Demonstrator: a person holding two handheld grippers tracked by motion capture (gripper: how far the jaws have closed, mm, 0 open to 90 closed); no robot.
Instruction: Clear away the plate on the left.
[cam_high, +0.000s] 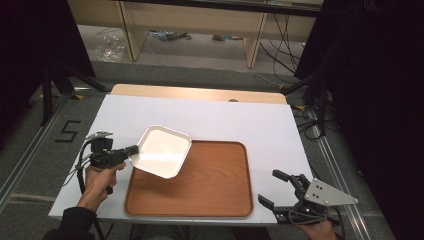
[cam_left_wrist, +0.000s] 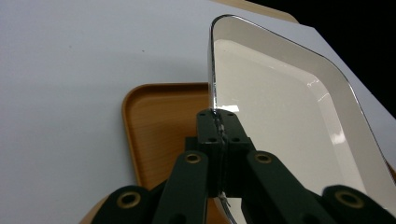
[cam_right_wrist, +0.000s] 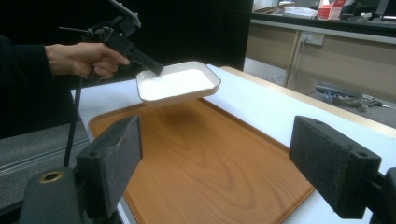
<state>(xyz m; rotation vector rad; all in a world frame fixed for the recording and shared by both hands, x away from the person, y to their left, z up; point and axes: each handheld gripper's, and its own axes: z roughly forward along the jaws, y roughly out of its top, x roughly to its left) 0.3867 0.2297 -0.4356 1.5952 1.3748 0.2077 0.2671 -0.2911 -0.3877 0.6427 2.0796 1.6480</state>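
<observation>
Left gripper jaws pinched tight on rim of white dish, dish lifted clear above far-left corner of wooden tray; right gripper jaws spread wide, holding nothing, beside tray's right edge on white table

White dish aloft over wooden tray, apparently empty.
</observation>
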